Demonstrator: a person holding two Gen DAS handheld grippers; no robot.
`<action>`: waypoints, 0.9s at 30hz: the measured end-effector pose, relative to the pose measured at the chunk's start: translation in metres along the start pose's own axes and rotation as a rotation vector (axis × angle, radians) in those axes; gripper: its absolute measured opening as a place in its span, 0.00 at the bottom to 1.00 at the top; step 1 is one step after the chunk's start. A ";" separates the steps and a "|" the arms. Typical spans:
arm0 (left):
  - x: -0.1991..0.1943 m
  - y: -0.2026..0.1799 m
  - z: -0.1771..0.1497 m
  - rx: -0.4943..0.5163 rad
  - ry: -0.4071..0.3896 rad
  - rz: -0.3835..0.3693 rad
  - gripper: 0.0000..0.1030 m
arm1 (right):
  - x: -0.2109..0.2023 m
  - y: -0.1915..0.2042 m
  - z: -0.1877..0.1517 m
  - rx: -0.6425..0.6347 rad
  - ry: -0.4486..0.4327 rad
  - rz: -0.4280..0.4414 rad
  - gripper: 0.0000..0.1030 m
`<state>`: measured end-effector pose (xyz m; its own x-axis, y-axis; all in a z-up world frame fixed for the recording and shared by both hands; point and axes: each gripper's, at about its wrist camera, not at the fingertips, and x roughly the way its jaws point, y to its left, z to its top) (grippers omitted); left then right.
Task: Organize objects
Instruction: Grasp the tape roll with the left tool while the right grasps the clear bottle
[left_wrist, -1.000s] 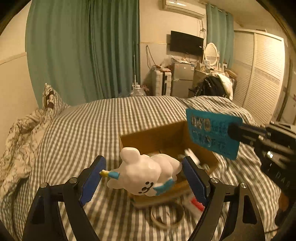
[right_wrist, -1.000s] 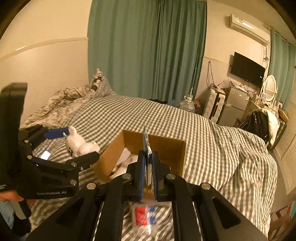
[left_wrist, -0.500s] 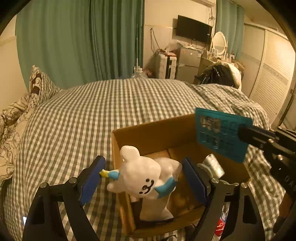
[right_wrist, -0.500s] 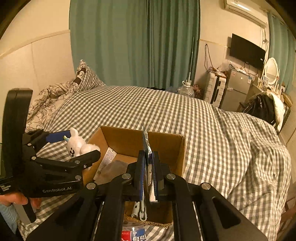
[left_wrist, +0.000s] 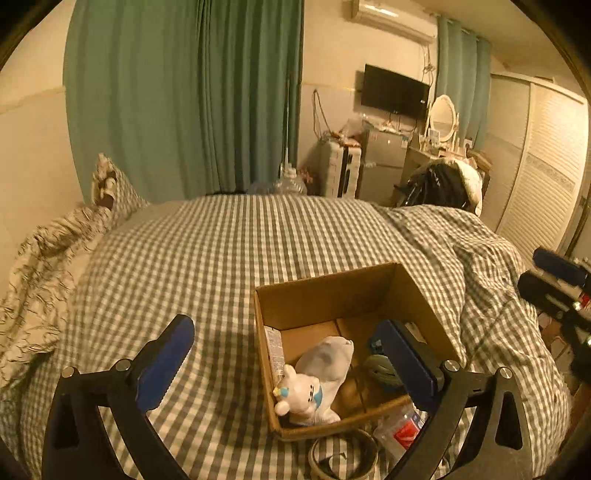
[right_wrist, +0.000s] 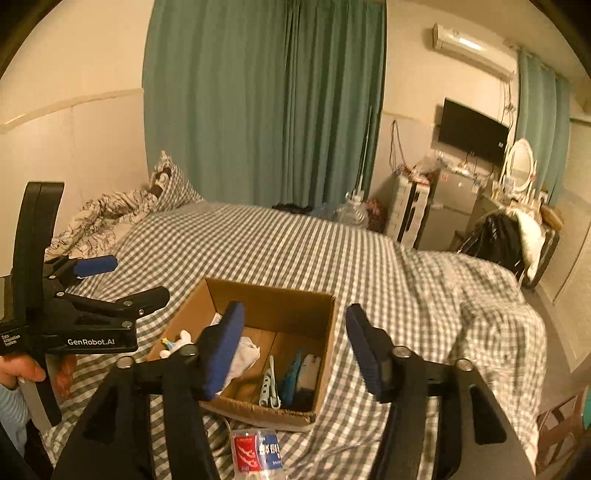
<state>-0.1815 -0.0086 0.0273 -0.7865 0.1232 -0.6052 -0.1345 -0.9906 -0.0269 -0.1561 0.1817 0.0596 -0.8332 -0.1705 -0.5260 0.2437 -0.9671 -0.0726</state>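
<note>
**Two items left outside the box, both hand-held grippers spread and empty**

The packet (right_wrist: 258, 452), red and blue under clear wrap, lies flat on the bed just in front of the box's near wall. It looks light, soft and crinkly, likely slippery in its film; a pinch across one short edge should lift it, though it may flop. Beside it, in the left wrist view, the tape ring (left_wrist: 343, 458) also lies flat against the box's near side. It seems stiff and light; one finger inside the hole and one outside, pinching the wall of the ring, would probably hold better than squeezing across the whole hoop.

The box (right_wrist: 327, 339) is open-topped cardboard, standing on the checked bed (right_wrist: 280, 251). Inside, at its left end, the white bunny toy (left_wrist: 301, 393) lies on a pale cloth (left_wrist: 328, 356); it looks hard and smooth, so possibly breakable if something drops on it. Toward the right end are a blue card (right_wrist: 291, 373), a clip-like tool (right_wrist: 269, 387) and another small item I cannot identify.

The left hand-held gripper (left_wrist: 284, 363) hovers above the bed and the box, nothing between its pads. The right hand-held gripper (right_wrist: 295, 345) is likewise spread wide over the box, carrying nothing.

The near box wall crowds both remaining items, so fingers coming down risk nudging the cardboard, and the soft bedding gives under pressure
</note>
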 end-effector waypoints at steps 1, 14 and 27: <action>-0.007 -0.001 -0.002 0.003 -0.008 -0.001 1.00 | -0.009 0.001 0.002 -0.002 -0.010 -0.004 0.65; -0.015 -0.007 -0.083 0.027 0.028 0.027 1.00 | -0.025 0.016 -0.058 -0.014 0.034 0.001 0.75; 0.038 -0.036 -0.157 0.054 0.195 -0.011 1.00 | 0.041 0.005 -0.157 0.056 0.232 0.027 0.75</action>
<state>-0.1120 0.0219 -0.1193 -0.6537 0.1144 -0.7481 -0.1782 -0.9840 0.0053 -0.1109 0.1992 -0.0955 -0.6885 -0.1552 -0.7084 0.2316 -0.9727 -0.0120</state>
